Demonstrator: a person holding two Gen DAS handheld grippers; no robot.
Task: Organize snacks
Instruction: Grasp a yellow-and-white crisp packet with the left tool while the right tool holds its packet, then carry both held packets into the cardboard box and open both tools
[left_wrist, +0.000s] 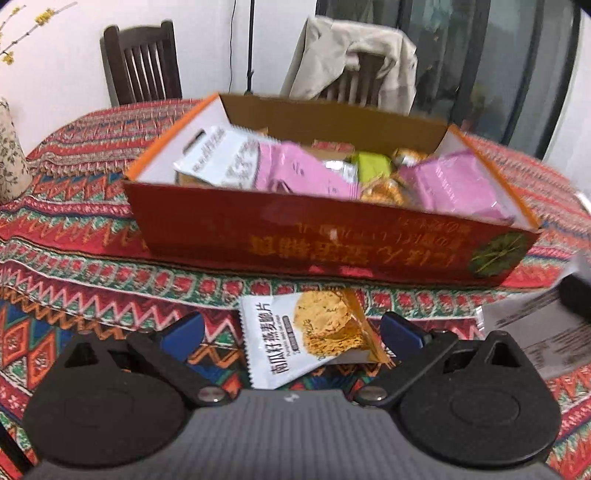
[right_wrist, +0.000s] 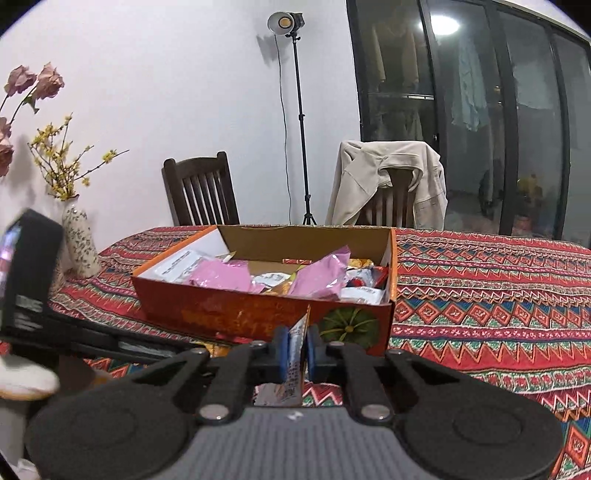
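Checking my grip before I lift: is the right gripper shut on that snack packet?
Shut. The right gripper has its blue pads pressed against both faces of the snack packet, held edge-up.

- Your cardboard box (left_wrist: 332, 243) has a printed red outside with a slight sheen; its inner back wall is plain matt brown board.
- The snack packets (left_wrist: 306, 173) inside it are glossy, crinkled plastic film.
- The woven tablecloth (right_wrist: 480, 302) looks matt and textured.
- Your right gripper (right_wrist: 295, 354) is matt black plastic with blue pads and shiny metal pivot screws.
- The chair (right_wrist: 201, 192) is dark, smooth wood.
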